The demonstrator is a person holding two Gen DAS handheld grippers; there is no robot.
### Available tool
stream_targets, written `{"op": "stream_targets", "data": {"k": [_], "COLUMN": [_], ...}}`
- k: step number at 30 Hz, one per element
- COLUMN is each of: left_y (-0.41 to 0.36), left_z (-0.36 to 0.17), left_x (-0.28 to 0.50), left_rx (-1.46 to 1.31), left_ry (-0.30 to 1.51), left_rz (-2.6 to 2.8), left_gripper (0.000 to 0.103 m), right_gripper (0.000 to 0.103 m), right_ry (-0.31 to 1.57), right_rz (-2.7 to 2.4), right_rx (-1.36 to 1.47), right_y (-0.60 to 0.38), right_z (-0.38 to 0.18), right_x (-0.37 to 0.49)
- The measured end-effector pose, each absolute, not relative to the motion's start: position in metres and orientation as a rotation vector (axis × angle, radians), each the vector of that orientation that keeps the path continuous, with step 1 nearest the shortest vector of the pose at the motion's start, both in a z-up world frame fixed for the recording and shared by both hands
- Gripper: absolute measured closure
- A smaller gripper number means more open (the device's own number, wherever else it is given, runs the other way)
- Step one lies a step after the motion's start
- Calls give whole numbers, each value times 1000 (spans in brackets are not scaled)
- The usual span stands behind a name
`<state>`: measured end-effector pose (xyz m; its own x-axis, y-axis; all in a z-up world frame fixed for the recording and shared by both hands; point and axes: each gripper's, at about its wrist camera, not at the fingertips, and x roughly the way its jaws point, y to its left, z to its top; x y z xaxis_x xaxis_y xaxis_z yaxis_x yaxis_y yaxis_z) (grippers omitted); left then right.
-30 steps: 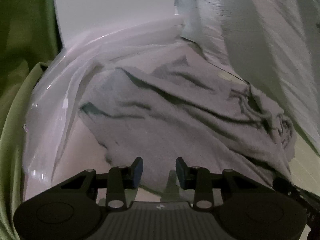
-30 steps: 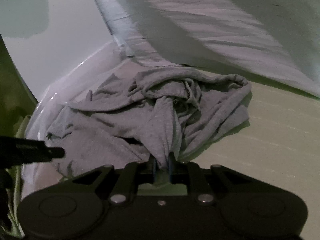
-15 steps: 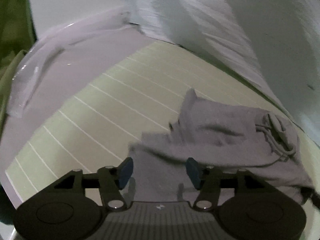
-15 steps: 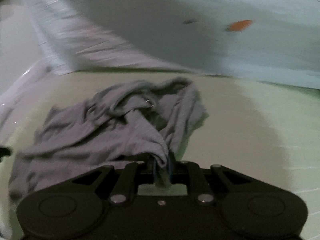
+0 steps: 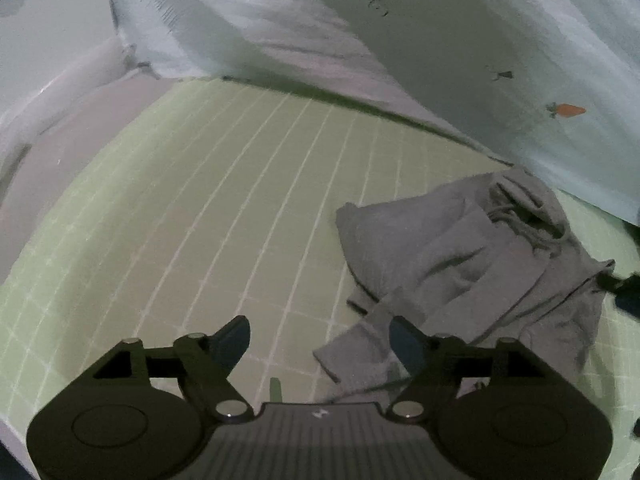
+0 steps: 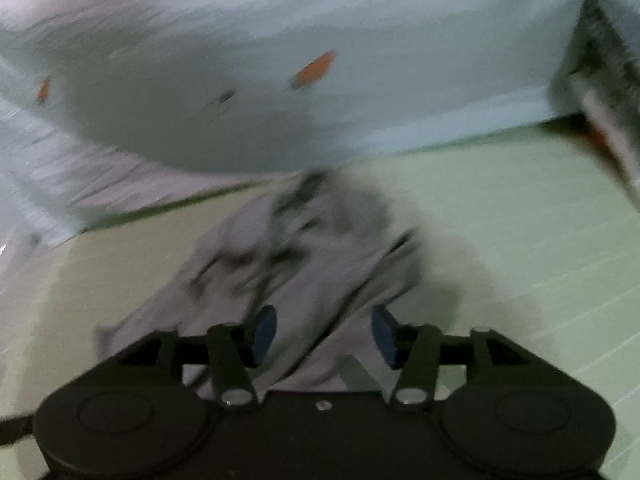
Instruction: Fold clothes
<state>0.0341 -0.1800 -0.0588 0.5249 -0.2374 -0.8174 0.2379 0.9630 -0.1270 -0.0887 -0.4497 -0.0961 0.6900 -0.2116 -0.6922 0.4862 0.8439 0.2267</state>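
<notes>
A crumpled grey garment [image 5: 472,264] with a drawstring lies on the green gridded mat [image 5: 224,208], at the right of the left wrist view. My left gripper [image 5: 320,340] is open and empty, low over the mat, with the garment's near edge by its right finger. In the right wrist view, which is blurred, the same grey garment [image 6: 304,256] lies bunched in front of my right gripper [image 6: 324,334]. That gripper is open, with cloth lying between its blue pads [image 6: 264,334].
A pale blue sheet with small orange carrot prints [image 5: 566,110] rises behind the mat; it also shows in the right wrist view [image 6: 312,68]. Clear plastic sheeting [image 5: 60,92] lies at the far left. The mat's left part is bare green grid.
The right gripper dragged the garment from the plastic sheeting onto the green mat, then opened and let it go. The left gripper stayed open and followed to the right.
</notes>
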Motion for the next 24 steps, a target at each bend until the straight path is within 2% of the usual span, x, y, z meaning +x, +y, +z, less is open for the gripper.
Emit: {"op": "stream_targets", "data": {"k": [7, 9, 10, 11, 19, 24], "left_y": [-157, -148, -145, -143, -149, -177], "left_z": [-56, -56, -56, -56, -57, -62], "left_x": [53, 59, 61, 62, 63, 48], "left_rx": [57, 60, 63, 66, 11, -13], "left_ry": [958, 961, 962, 963, 969, 981], "left_rz": [-313, -314, -315, -316, -309, -321], "left_gripper": [23, 23, 23, 23, 23, 23], "right_gripper": [46, 53, 73, 103, 102, 102], "right_ry": [741, 753, 760, 768, 644, 577], "right_rz": [-329, -335, -335, -338, -419, -526], "right_rx": [425, 436, 434, 428, 359, 370], "right_y": [-398, -390, -388, -386, -408, -465], "right_z": [-116, -120, -121, -122, -74, -42], "right_x": [-43, -35, -33, -32, -96, -154]}}
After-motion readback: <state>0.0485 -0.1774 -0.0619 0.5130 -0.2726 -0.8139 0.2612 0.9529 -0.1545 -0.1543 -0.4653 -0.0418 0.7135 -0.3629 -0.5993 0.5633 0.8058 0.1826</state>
